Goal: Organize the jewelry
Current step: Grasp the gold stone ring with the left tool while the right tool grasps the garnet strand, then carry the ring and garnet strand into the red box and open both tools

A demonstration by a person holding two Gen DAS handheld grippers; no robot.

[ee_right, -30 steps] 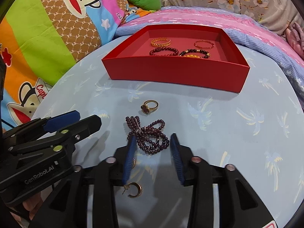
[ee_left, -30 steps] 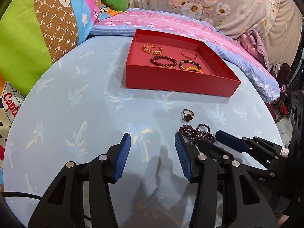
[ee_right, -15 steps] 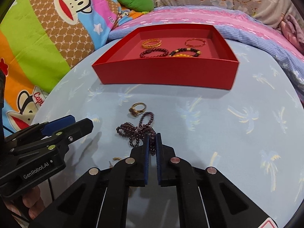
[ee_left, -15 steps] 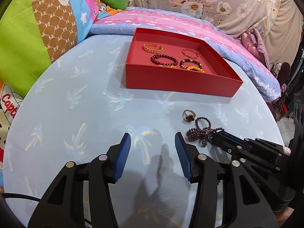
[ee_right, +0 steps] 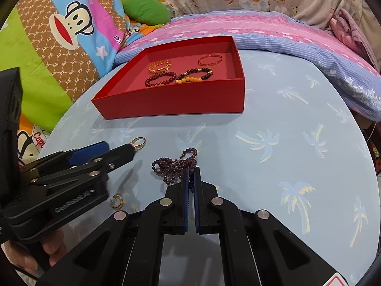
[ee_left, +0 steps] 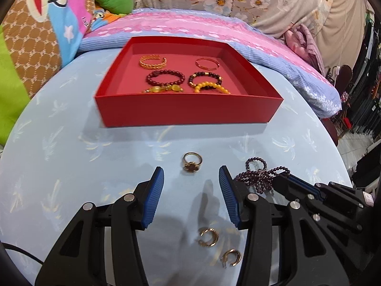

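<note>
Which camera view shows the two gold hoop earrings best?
The left wrist view: both gold hoop earrings lie in plain sight on the blue cloth, between the left tool's arms. The right wrist view shows only one, partly hidden beside the left tool.

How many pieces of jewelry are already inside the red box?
5 visible in the red box: gold bangle back left, thin bangle back right, dark red bead bracelet, black bead bracelet, yellow bead bracelet. The front wall may hide more.
</note>
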